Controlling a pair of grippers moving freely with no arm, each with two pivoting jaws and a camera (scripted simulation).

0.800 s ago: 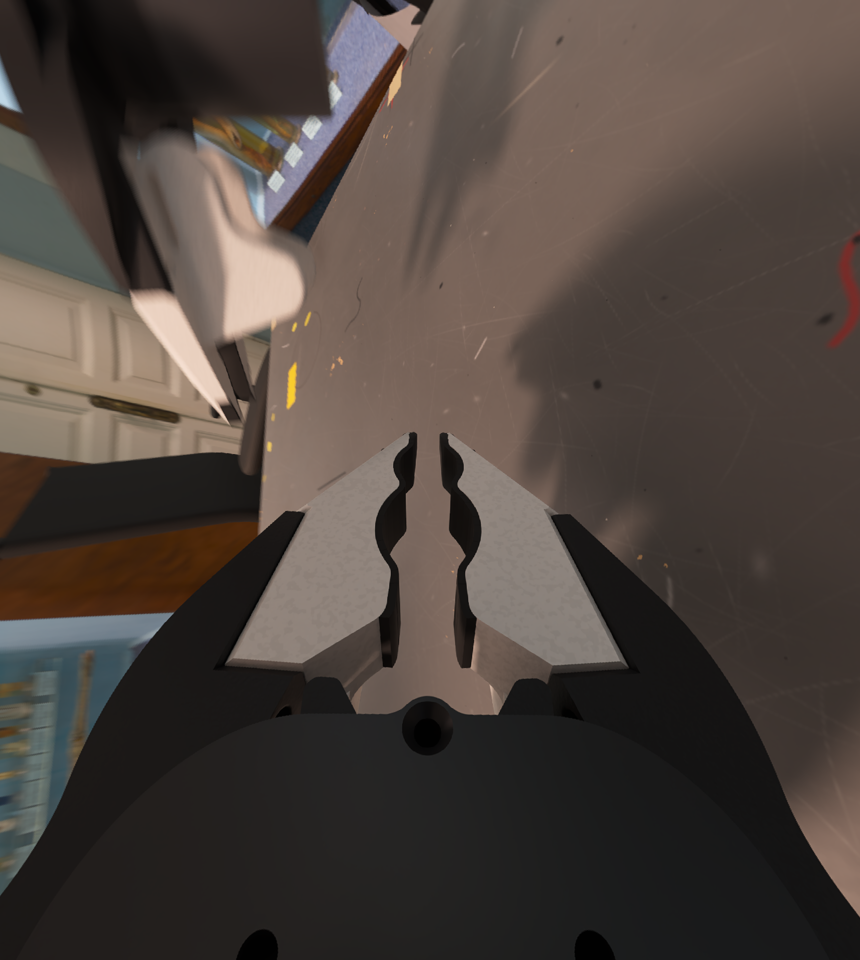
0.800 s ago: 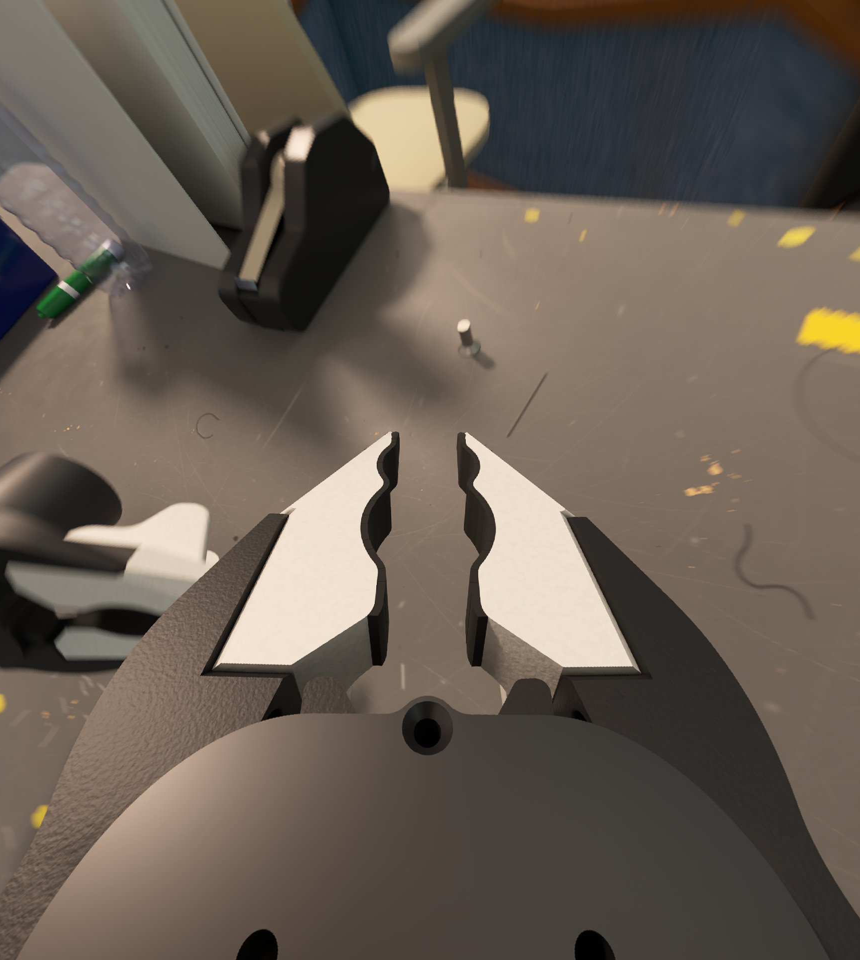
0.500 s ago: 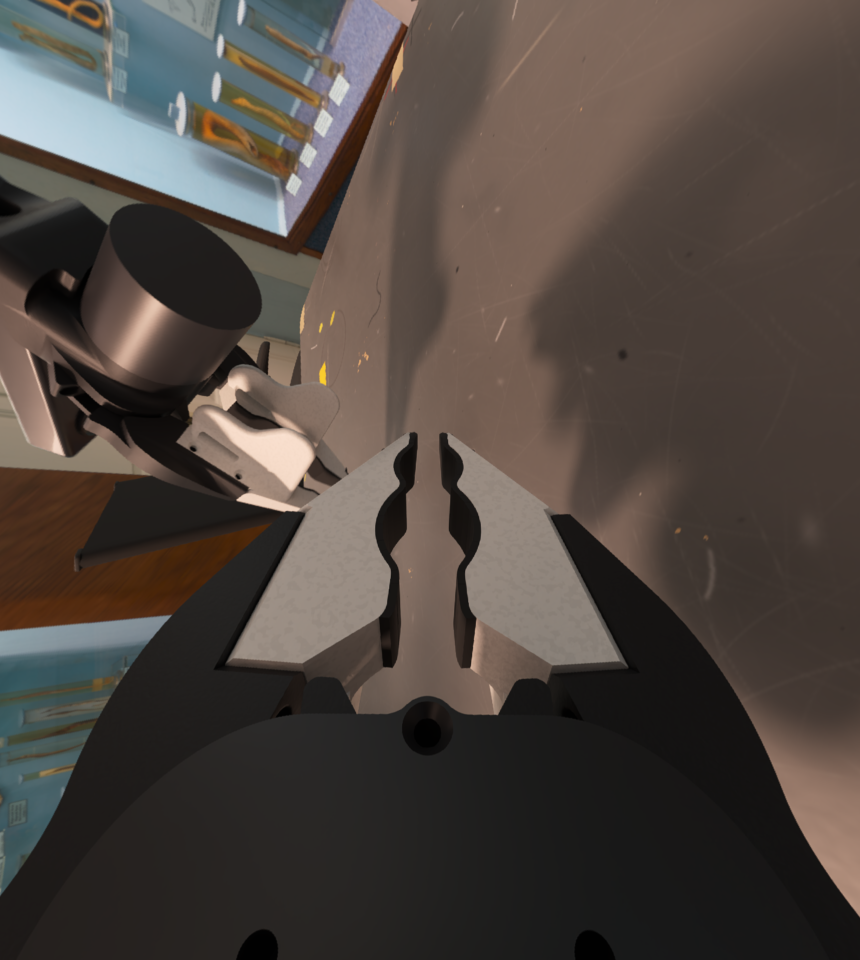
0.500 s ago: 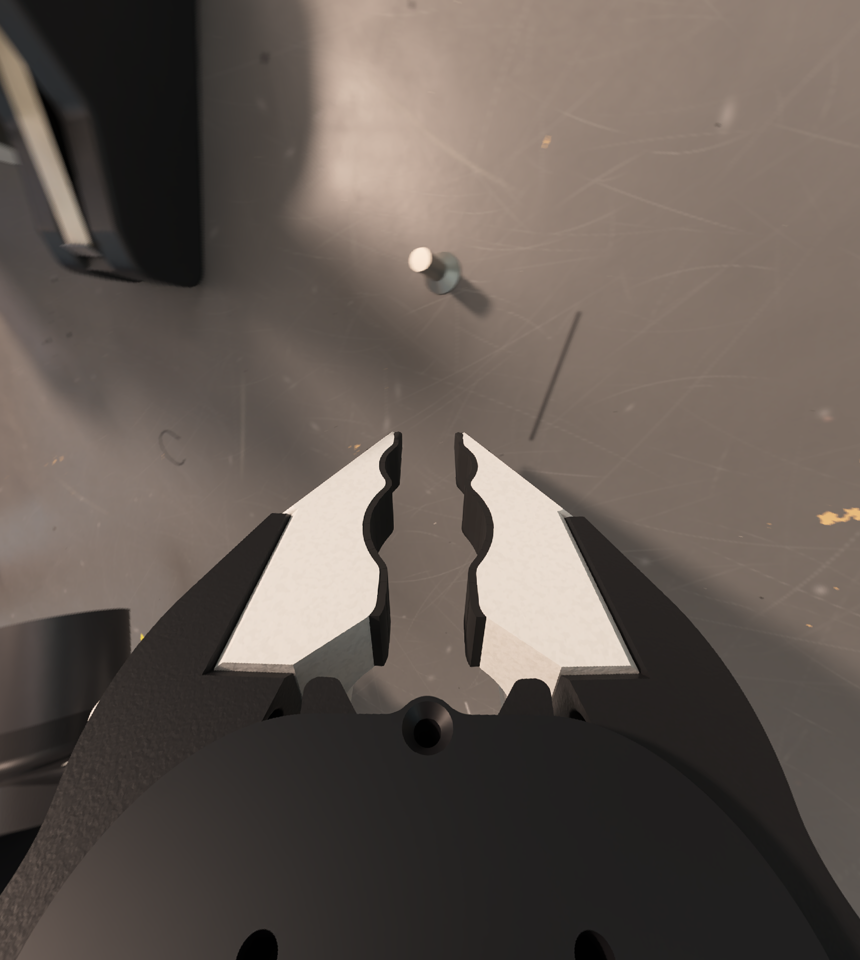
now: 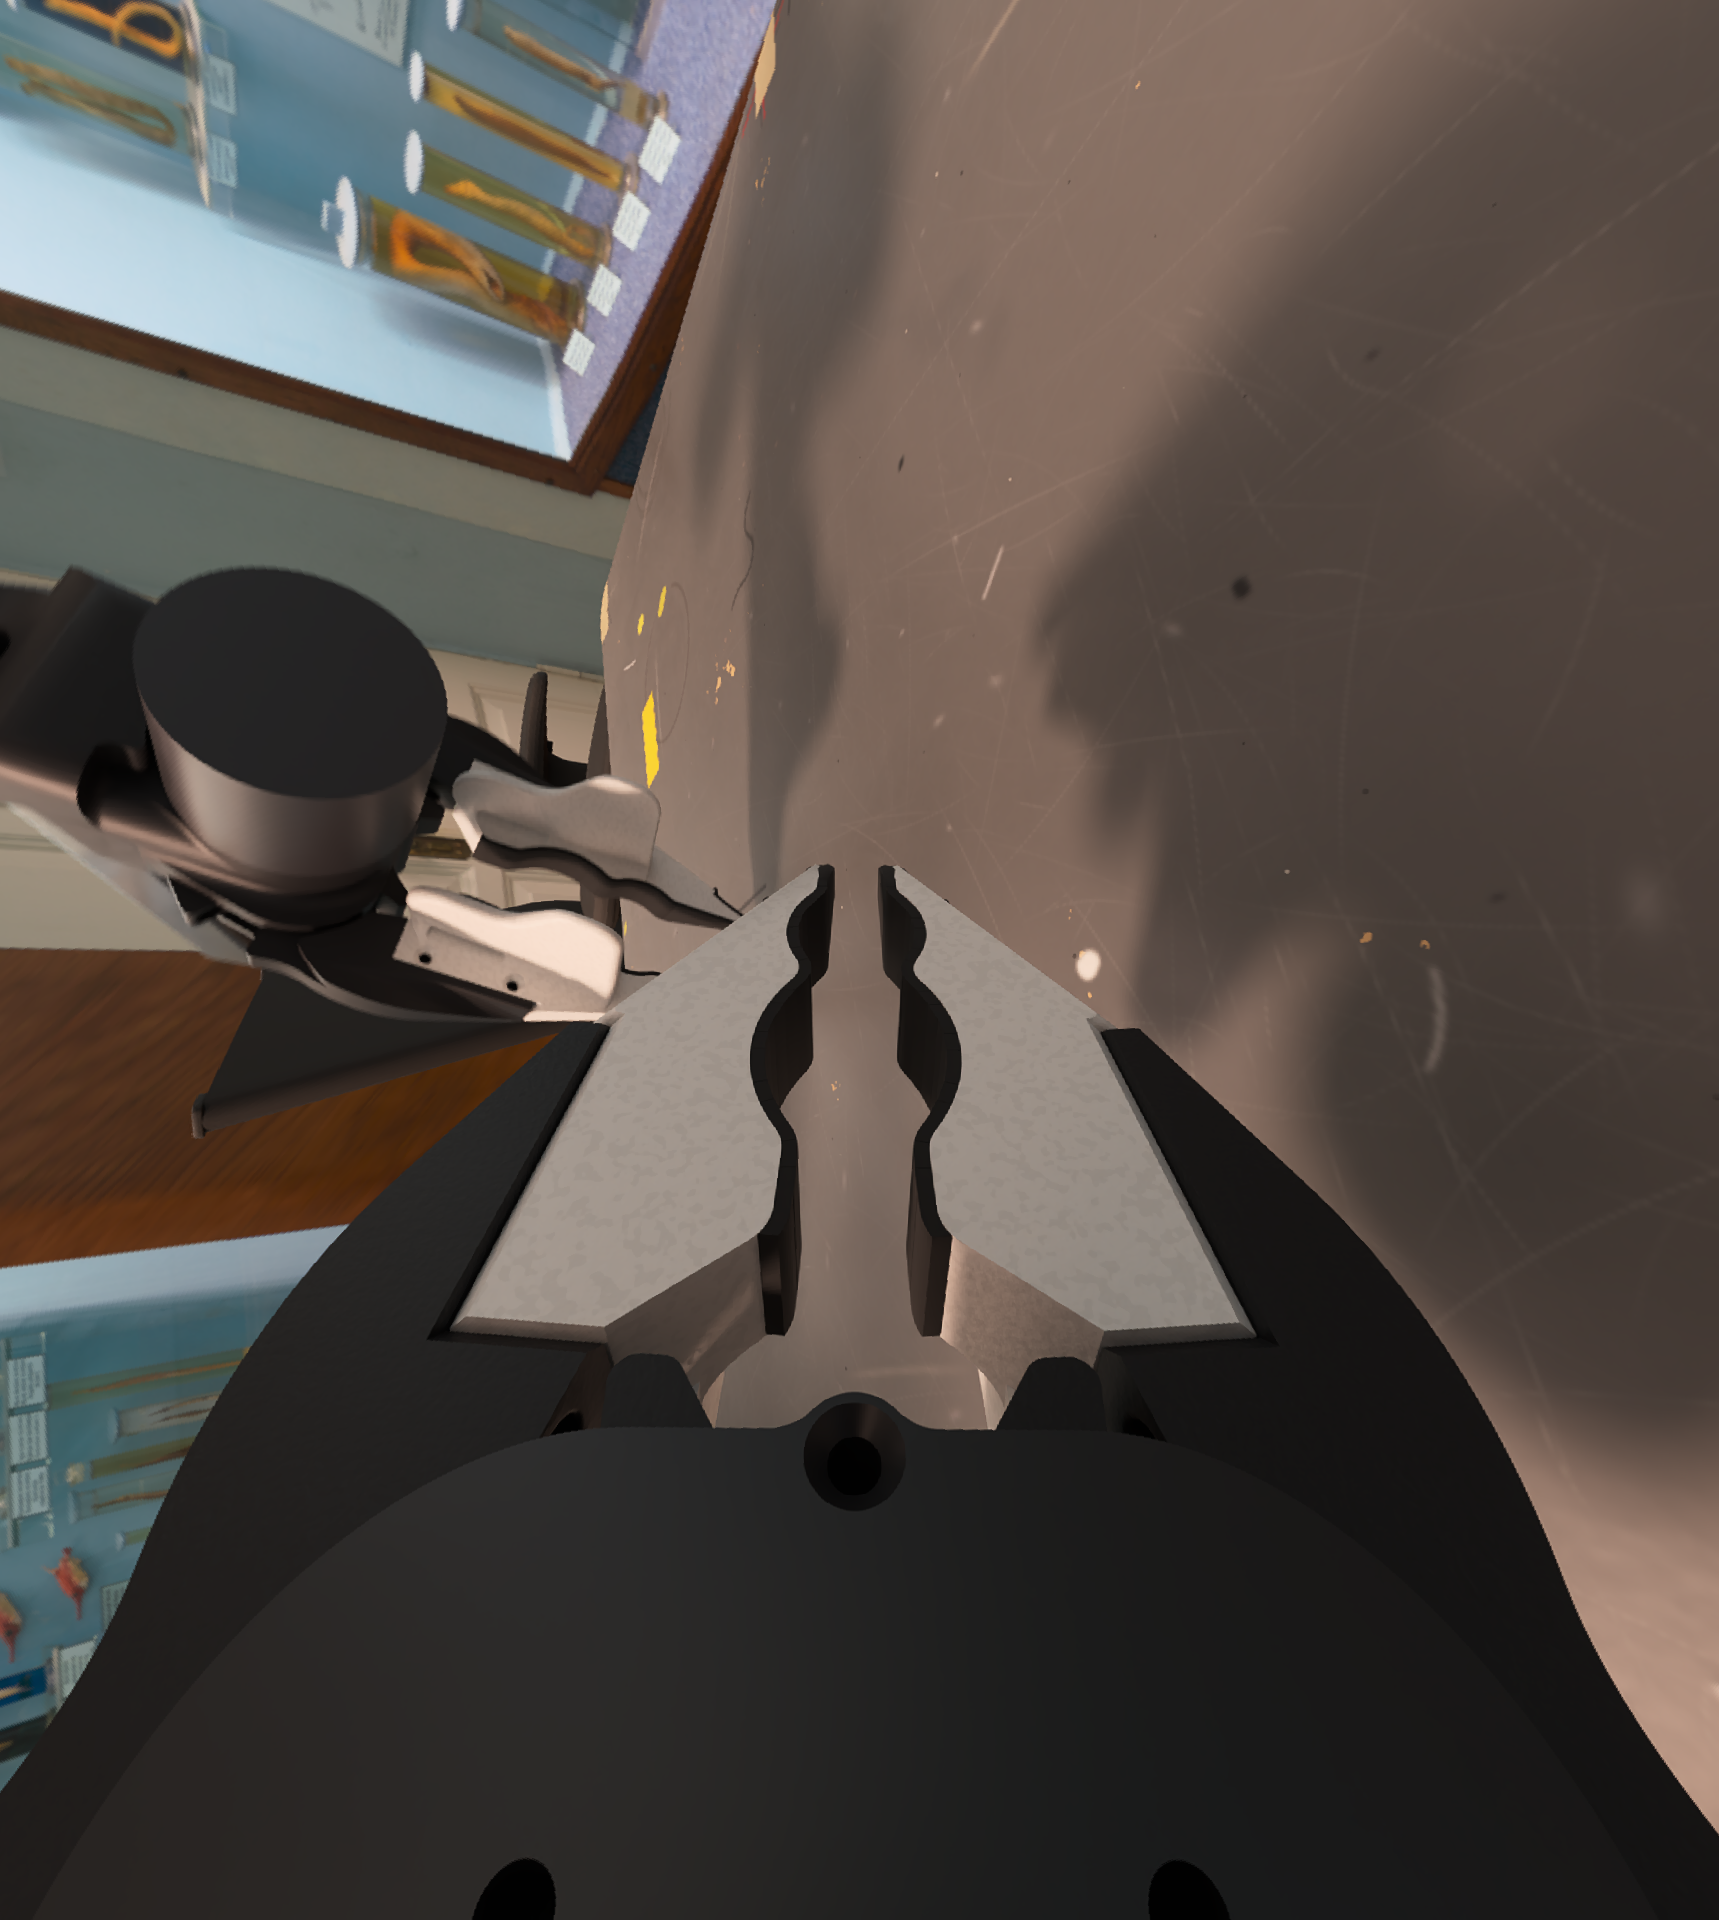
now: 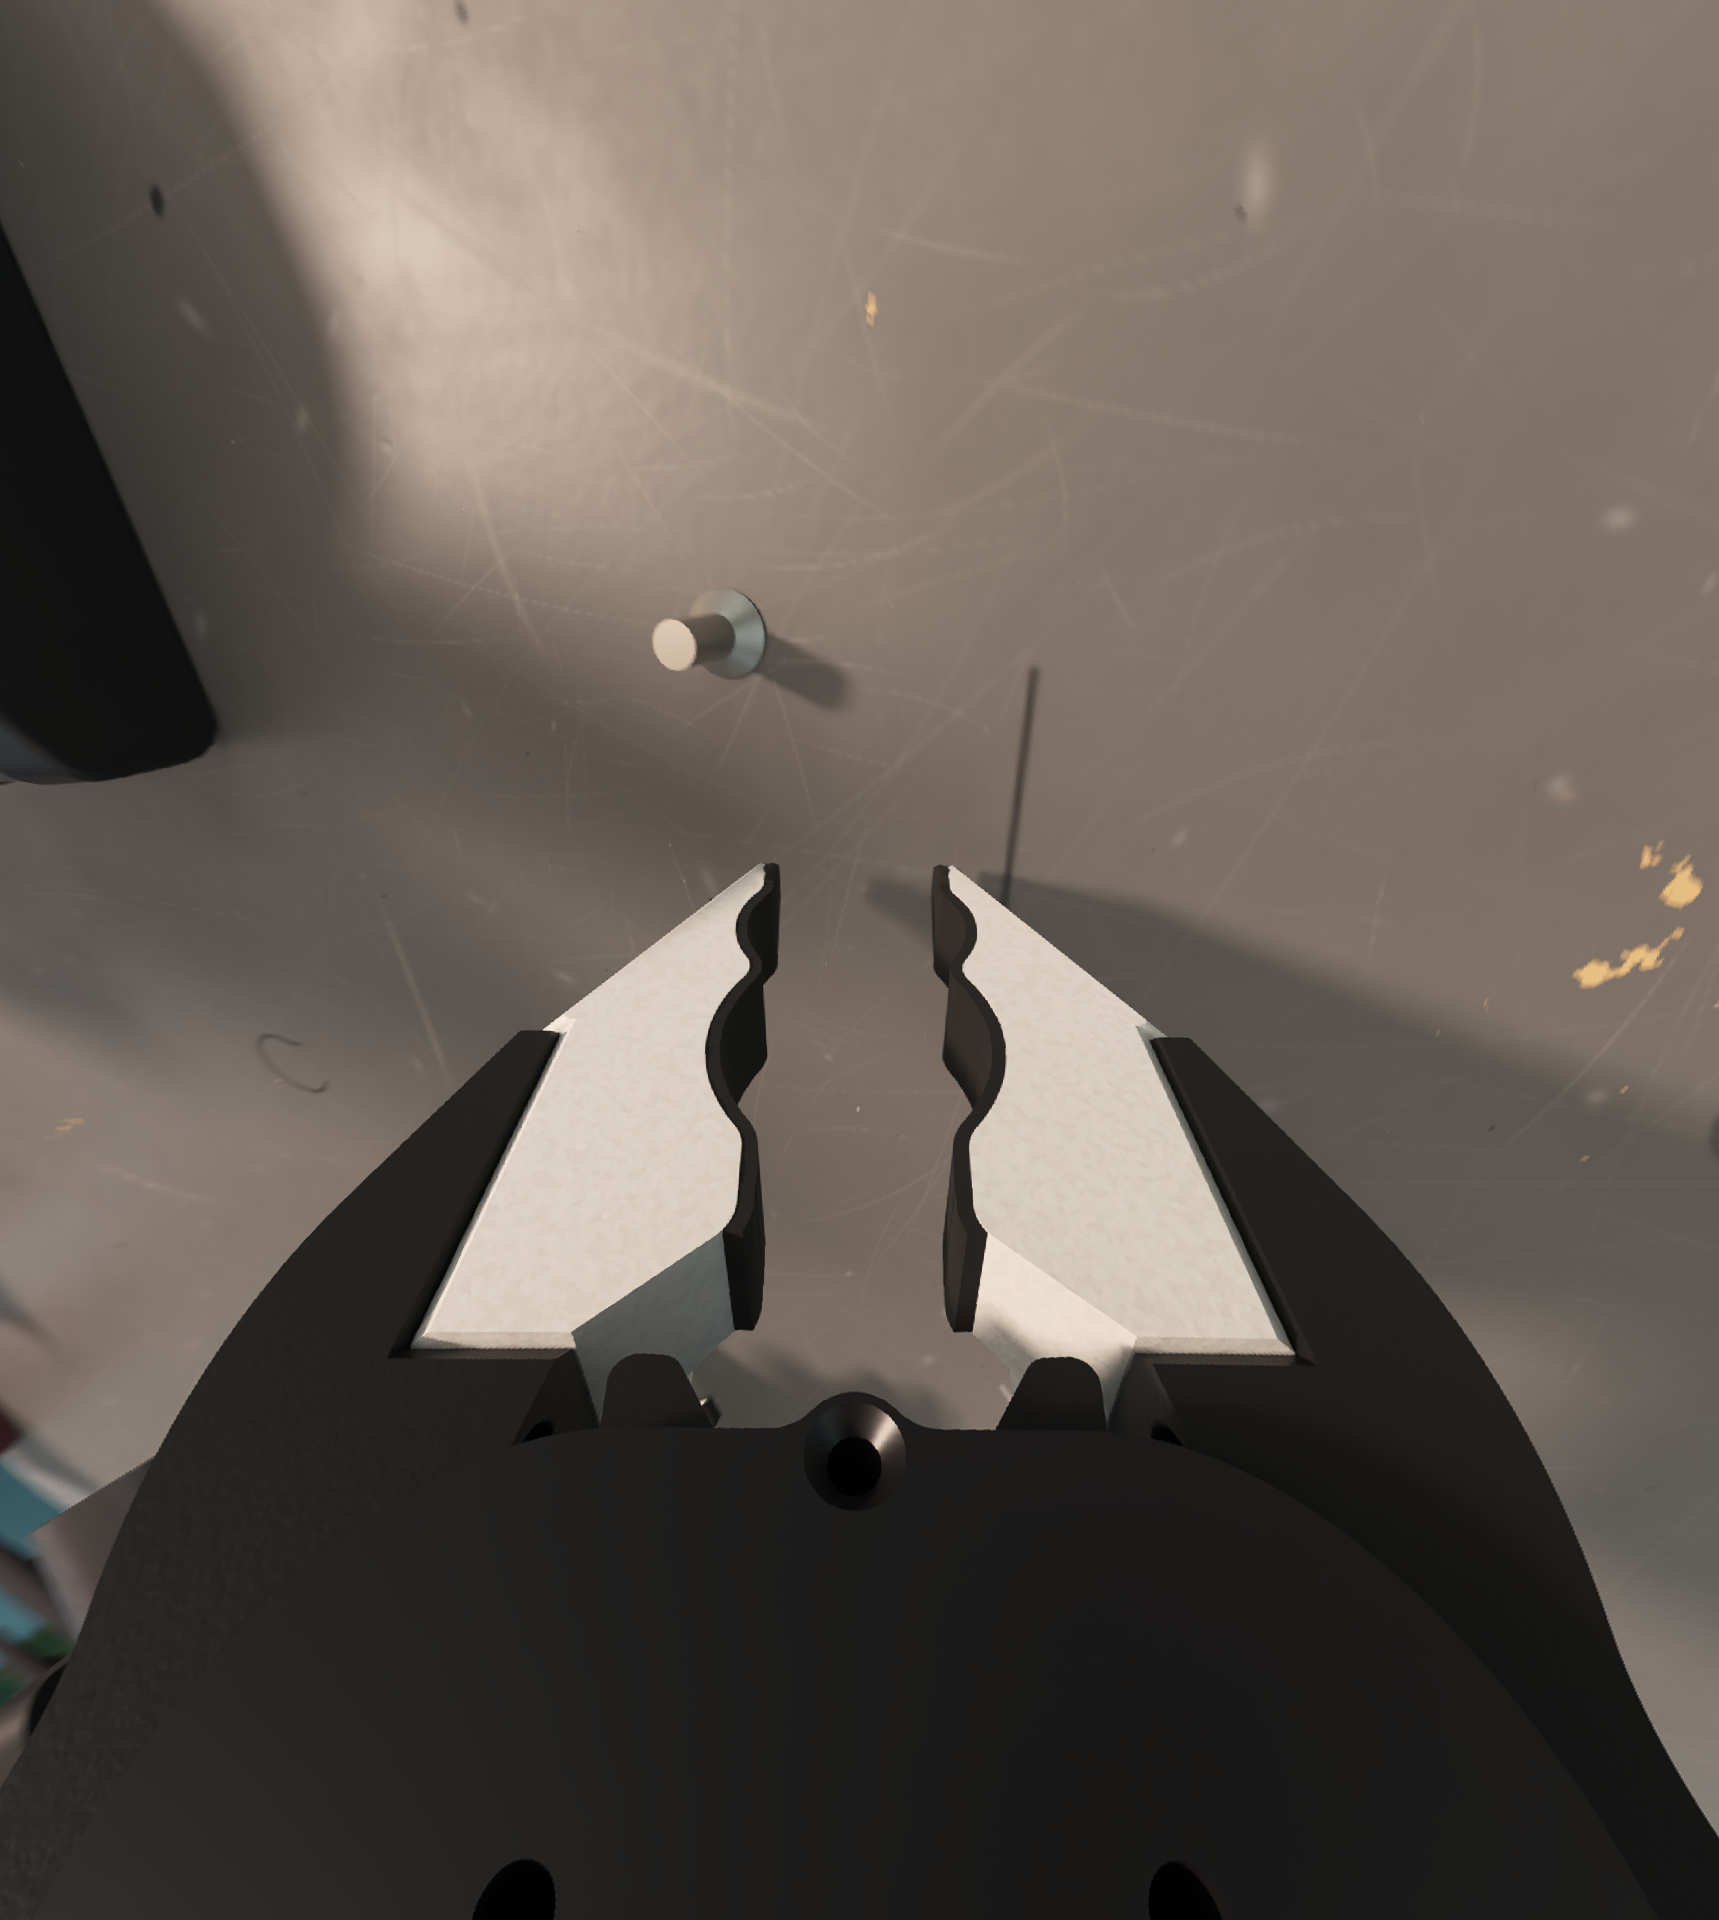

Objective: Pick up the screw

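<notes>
Right wrist view: the right hand-held gripper (image 6: 856,883), with black body and white wavy-edged fingers (image 6: 626,1122), points down at the scratched grey-brown surface (image 6: 1250,468). Its fingers stand moderately apart with nothing between them. The small silver metal screw (image 6: 707,636) stands on its flat round head, shank up, ahead of the fingertips and a little to the left of their line, apart from them; it casts a short shadow to the right. A black rounded object (image 6: 44,520), only partly in view at the left edge, rests on the surface well to the left of the screw. A thin dark straight line (image 6: 1024,779) marks the surface right of the screw, and yellow flecks (image 6: 1655,925) lie farther right.

Left wrist view: the left hand-held gripper (image 5: 856,883) lies close to the same surface (image 5: 1250,520), its fingers parted only by a narrow gap and holding nothing. The right hand-held gripper (image 5: 709,914) shows at left, tips toward the surface. A small pale spot (image 5: 1087,964) just right of the left fingers may be the screw; this is uncertain. Blue display cases (image 5: 211,156) stand beyond.
</notes>
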